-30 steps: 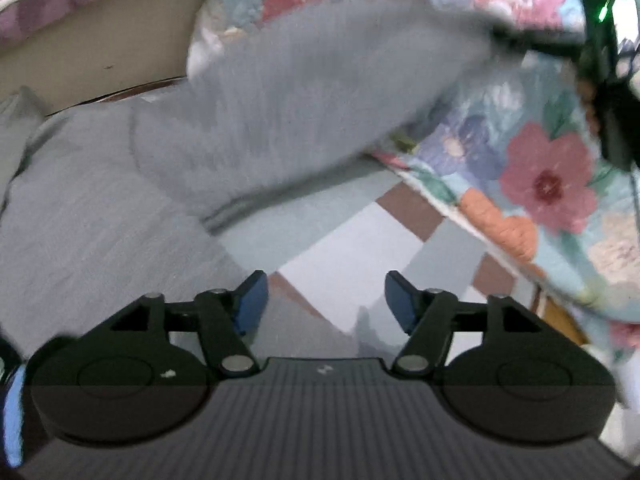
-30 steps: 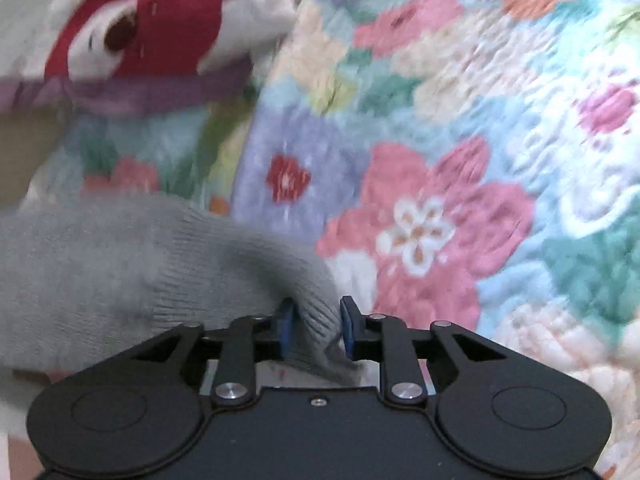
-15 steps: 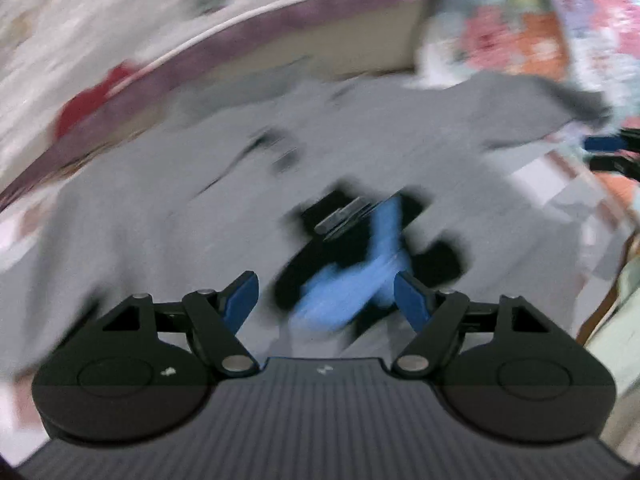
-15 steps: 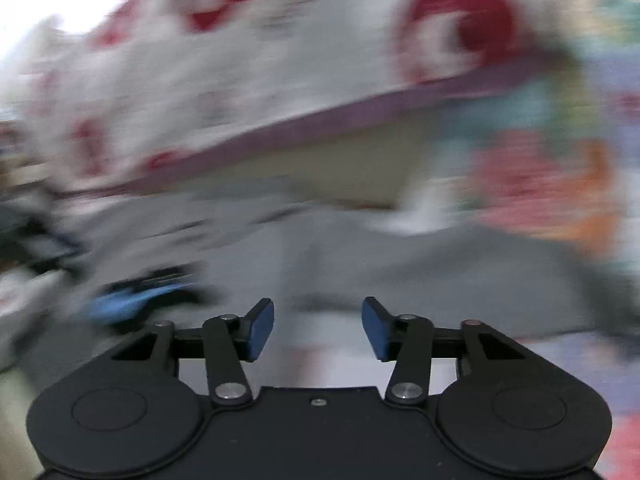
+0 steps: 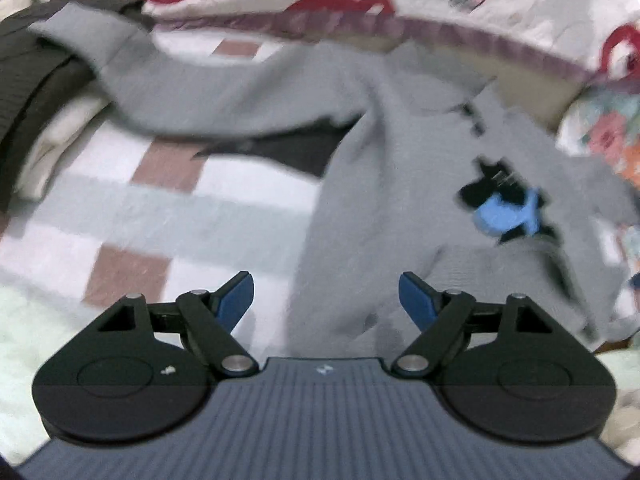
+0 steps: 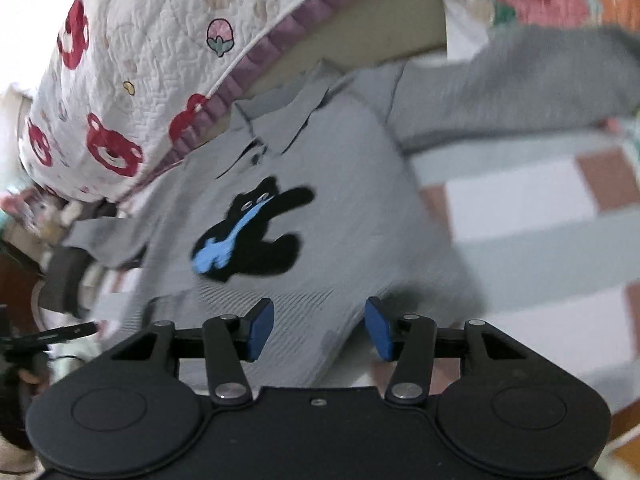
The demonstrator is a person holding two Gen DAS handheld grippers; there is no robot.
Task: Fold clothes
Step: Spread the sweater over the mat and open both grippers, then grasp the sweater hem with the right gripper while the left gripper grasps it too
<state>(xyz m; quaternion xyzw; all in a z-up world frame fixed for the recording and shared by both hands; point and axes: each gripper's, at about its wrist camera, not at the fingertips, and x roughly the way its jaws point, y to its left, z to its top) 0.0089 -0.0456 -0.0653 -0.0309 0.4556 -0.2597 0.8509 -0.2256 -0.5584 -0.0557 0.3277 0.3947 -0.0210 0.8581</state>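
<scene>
From your left wrist camera, the grey sweater (image 5: 400,184) lies spread on the checked bed cover (image 5: 168,208), one sleeve (image 5: 192,96) stretched out to the left and nothing doubled over that you can see. Your left gripper (image 5: 326,300) hangs above its near edge with fingers spread, holding nothing.

From your right wrist camera, the sweater (image 6: 340,216) lies front up, collar (image 6: 288,120) toward the bear quilt (image 6: 152,60), the black cat patch (image 6: 252,236) showing, the other sleeve (image 6: 520,92) flung out to the right. Your right gripper (image 6: 320,328) sits over the hem, fingers apart and empty. Judging by this, both sleeves and the body are all left to fold.
</scene>
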